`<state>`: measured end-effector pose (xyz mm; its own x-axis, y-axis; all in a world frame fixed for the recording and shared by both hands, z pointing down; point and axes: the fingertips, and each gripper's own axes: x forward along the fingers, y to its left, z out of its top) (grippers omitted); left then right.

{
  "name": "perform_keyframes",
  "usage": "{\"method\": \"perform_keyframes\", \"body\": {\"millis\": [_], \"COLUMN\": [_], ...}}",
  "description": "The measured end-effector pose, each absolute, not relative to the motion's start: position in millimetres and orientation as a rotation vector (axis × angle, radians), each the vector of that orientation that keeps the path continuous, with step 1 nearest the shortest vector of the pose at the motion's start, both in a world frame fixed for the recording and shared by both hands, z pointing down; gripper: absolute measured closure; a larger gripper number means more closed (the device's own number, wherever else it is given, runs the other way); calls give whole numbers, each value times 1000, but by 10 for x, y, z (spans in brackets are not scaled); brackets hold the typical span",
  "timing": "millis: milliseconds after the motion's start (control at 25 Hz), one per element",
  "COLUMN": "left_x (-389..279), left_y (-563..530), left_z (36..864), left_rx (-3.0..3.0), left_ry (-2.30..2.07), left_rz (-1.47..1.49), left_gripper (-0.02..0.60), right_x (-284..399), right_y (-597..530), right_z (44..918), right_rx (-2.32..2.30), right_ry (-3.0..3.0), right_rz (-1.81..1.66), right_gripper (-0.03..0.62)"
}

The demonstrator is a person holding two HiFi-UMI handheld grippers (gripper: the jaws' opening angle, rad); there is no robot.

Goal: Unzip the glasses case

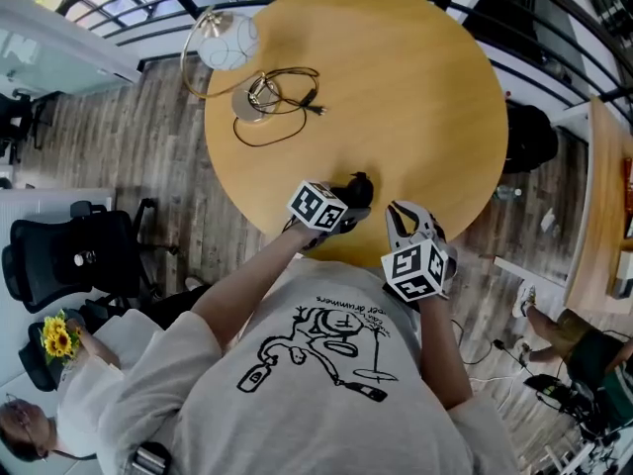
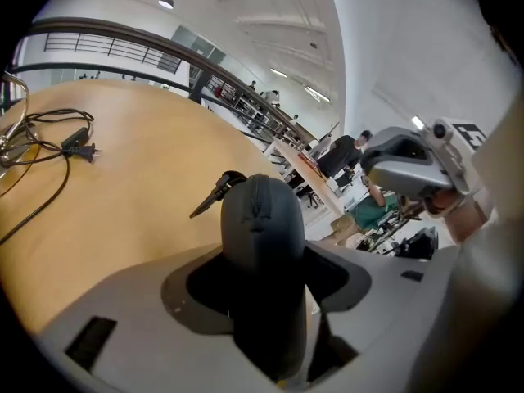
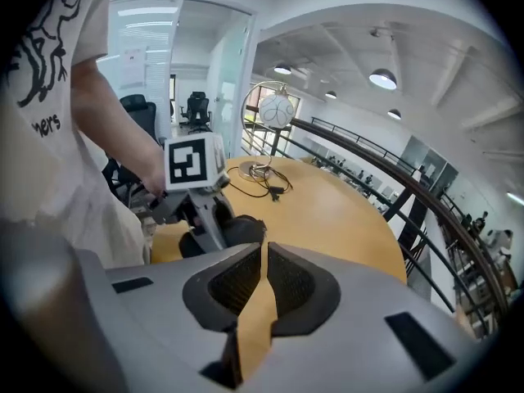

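A dark, seemingly light and stiff-shelled case [image 2: 260,219] is clamped end-on in the left tongs [image 2: 262,273] at the worktop's [image 1: 396,87] near edge, its small zip pull [image 2: 214,193] judged the place for the empty, pressed-together right tongs [image 3: 264,281].

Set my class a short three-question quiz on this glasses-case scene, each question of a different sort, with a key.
1. True or false: the right gripper has its jaws shut with nothing between them.
2. What stands between the jaws of the left gripper? A. a black cable; B. the black zipped fabric glasses case; C. nothing.
3. Which item on the round wooden table carries a white globe?
Key: 1 true; 2 B; 3 the ring-framed lamp at the table's far edge.
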<state>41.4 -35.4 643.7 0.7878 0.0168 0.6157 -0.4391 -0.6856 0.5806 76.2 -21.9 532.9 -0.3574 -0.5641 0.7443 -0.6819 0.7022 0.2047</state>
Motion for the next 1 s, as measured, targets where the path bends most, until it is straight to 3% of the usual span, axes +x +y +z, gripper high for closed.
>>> {"method": "perform_keyframes", "body": {"millis": [520, 1000], "left_x": [516, 365], "left_y": [-570, -712], "left_z": [7226, 7179], "left_rx": [2186, 2252], "left_ry": [-376, -481], "left_rz": [1062, 1081], "left_gripper": [324, 307], "right_x": [677, 704], "right_y": [-153, -143], "right_z": [5484, 5518], "right_rx": [990, 988], "right_ry": [-2090, -2086], "right_rz": [279, 299], "right_gripper": [568, 569]}}
